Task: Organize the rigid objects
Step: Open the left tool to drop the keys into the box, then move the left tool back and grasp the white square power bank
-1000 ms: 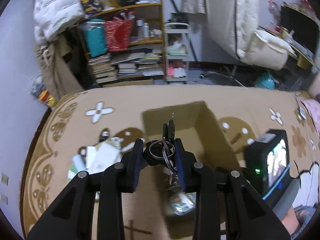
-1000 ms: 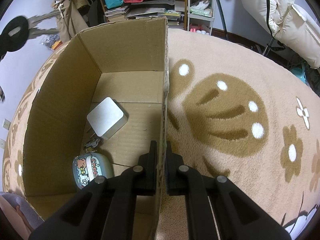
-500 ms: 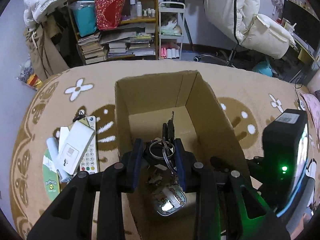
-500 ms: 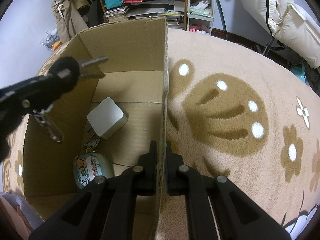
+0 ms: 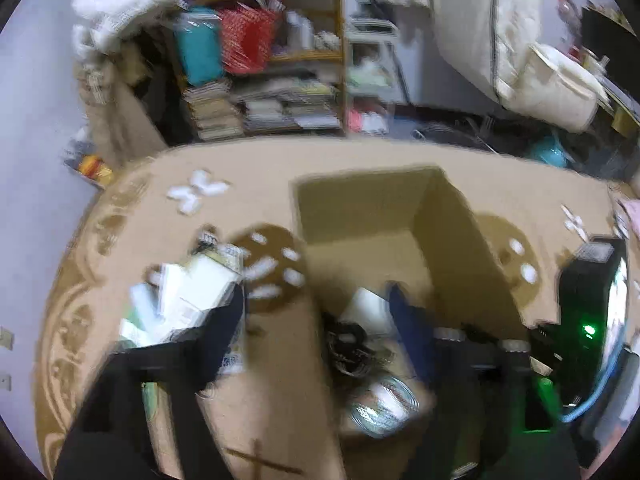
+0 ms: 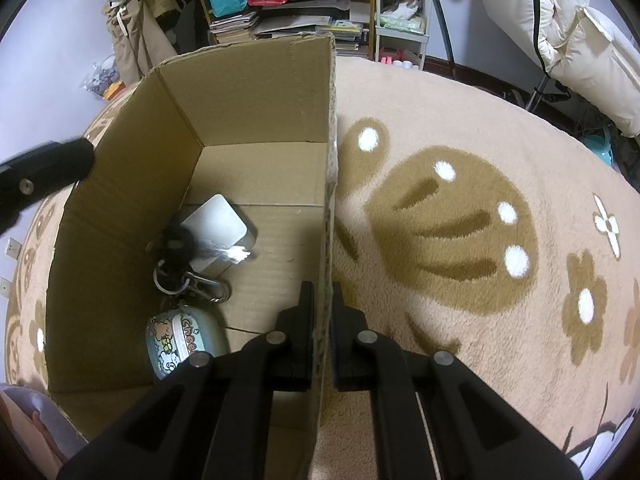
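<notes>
An open cardboard box [image 6: 256, 96] stands on the beige rug. On its floor lie a bunch of keys [image 6: 180, 264] with rings and a carabiner, a white cube-shaped charger [image 6: 218, 226] and a small cartoon-printed tin [image 6: 184, 340]. My right gripper [image 6: 322, 292] is shut on the box's right wall, one finger on each side. My left gripper [image 5: 316, 316] is blurred and open wide above the box's left wall, with nothing between its fingers. The keys [image 5: 348, 344] lie below it inside the box [image 5: 360, 208]. One left finger [image 6: 44, 172] shows at the left edge of the right wrist view.
A pile of white packets, a remote and papers [image 5: 192, 292] lies on the rug [image 6: 440, 160] left of the box. Behind stand a cluttered bookshelf [image 5: 280, 80], a small white cart [image 6: 402, 20] and a padded white chair [image 5: 540, 80]. A person's sleeve [image 6: 24, 412] shows at bottom left.
The left gripper opened and let go of the keys, which now lie on the box floor beside the charger. It has pulled back and leftward. The right gripper has not moved.
</notes>
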`<state>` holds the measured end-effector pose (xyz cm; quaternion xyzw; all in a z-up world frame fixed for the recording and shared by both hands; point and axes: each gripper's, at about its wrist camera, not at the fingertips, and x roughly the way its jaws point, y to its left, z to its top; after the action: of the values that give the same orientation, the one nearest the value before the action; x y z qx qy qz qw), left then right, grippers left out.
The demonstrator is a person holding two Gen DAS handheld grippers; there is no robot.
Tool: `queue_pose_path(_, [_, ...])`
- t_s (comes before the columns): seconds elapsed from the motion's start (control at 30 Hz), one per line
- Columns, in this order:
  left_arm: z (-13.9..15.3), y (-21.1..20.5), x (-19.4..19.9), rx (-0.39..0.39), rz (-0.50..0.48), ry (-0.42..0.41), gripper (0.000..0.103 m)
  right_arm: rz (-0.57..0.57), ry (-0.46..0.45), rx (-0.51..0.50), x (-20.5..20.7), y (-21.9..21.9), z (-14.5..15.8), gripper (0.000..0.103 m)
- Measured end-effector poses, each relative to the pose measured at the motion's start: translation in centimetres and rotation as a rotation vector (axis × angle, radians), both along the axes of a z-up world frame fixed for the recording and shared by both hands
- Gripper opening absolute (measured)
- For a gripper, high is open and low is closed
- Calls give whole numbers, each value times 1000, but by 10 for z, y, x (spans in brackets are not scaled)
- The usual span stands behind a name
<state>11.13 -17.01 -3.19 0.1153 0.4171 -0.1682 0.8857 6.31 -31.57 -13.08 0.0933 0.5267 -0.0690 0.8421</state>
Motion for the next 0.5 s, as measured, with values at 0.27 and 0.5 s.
queue_pose_path(0.27, [1, 50, 26, 36, 119, -41, 101, -1, 0, 1, 0, 0, 0, 8])
queue_pose_path(0.5, [-17, 91, 53, -2, 179, 25, 101, -1, 0, 0, 0, 0, 0, 8])
